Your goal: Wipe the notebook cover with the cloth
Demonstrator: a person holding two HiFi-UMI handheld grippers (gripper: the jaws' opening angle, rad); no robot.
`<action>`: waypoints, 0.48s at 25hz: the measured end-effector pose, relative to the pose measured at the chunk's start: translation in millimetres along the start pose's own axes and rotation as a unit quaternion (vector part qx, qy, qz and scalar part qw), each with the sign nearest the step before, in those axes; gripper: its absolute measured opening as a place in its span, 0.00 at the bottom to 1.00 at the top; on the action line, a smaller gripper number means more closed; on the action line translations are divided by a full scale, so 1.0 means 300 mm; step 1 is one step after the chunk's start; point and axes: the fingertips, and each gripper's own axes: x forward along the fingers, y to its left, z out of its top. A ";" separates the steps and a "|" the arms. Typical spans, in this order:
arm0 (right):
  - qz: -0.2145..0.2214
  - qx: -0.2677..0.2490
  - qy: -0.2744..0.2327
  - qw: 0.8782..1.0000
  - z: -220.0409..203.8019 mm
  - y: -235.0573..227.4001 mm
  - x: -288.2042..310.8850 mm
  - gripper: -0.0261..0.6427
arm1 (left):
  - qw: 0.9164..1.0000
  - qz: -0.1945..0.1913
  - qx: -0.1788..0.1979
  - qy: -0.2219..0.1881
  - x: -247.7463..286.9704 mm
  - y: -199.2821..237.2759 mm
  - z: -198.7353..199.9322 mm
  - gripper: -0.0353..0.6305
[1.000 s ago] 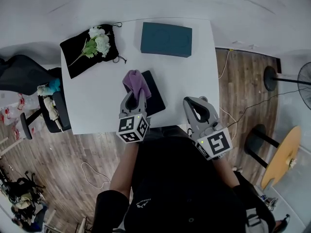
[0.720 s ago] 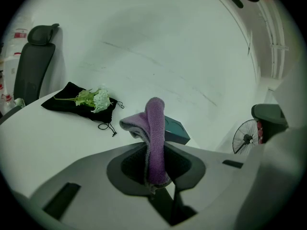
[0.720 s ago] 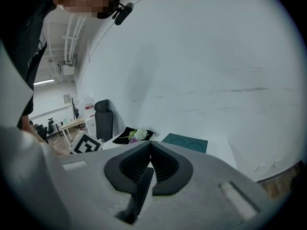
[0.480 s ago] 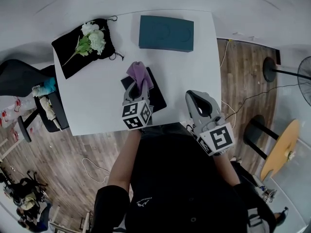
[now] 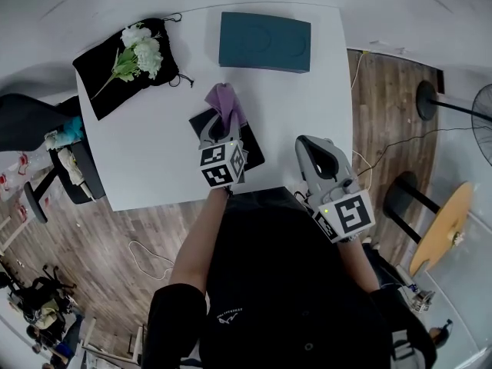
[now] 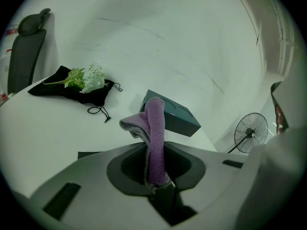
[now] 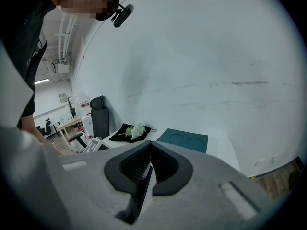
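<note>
Purple cloth point(image 5: 224, 101) stays pinched in the left gripper point(image 5: 219, 130) over the notebook point(image 5: 251, 151).

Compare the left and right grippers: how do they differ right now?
The left gripper clamps the purple fleecy cloth; the right gripper holds nothing. The left gripper is over the black notebook; the right gripper over the white table's bare near corner. Both have jaws shut.

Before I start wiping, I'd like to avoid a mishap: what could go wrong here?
1. The notebook lies loose near the front edge of the table. The right gripper is shut, empty and apart from it, so a wipe may slide it off.
2. The left gripper pinches only a fold of the cloth. The floppy end may bunch up, and the jaws could then scrape the cover.
</note>
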 end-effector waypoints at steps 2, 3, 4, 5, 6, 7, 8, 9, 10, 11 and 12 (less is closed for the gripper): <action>-0.001 0.000 0.002 1.000 -0.002 -0.003 0.001 0.05 | 1.000 0.004 -0.002 0.005 0.017 0.000 -0.012 0.17; -0.002 0.000 0.002 1.000 -0.002 -0.004 0.003 0.05 | 1.000 0.008 -0.003 0.007 0.025 0.003 -0.017 0.17; -0.001 0.000 0.002 1.000 -0.002 -0.005 0.006 0.05 | 1.000 0.013 -0.004 0.009 0.032 0.009 -0.023 0.17; -0.001 -0.001 0.002 1.000 -0.002 -0.006 0.008 0.05 | 1.000 0.018 -0.005 0.012 0.038 0.016 -0.029 0.17; 0.000 -0.001 0.002 1.000 -0.003 -0.007 0.009 0.05 | 1.000 0.023 -0.007 0.014 0.042 0.023 -0.035 0.17; 0.000 -0.001 0.003 1.000 -0.003 -0.009 0.009 0.05 | 0.999 0.026 -0.010 0.016 0.045 0.030 -0.042 0.17; 0.000 -0.001 0.004 1.000 -0.004 -0.010 0.009 0.05 | 0.999 0.027 -0.012 0.017 0.047 0.034 -0.047 0.17; 0.000 -0.001 0.005 1.000 -0.005 -0.011 0.010 0.05 | 0.999 0.026 -0.013 0.017 0.050 0.038 -0.050 0.17; 0.000 -0.001 0.005 1.000 -0.006 -0.011 0.011 0.05 | 0.999 0.025 -0.012 0.017 0.053 0.041 -0.051 0.17; 0.001 -0.001 0.006 1.000 -0.007 -0.011 0.012 0.05 | 0.999 0.024 -0.012 0.018 0.056 0.045 -0.052 0.17; 0.001 -0.002 0.006 1.000 -0.008 -0.010 0.012 0.05 | 0.999 0.024 -0.014 0.020 0.058 0.049 -0.053 0.17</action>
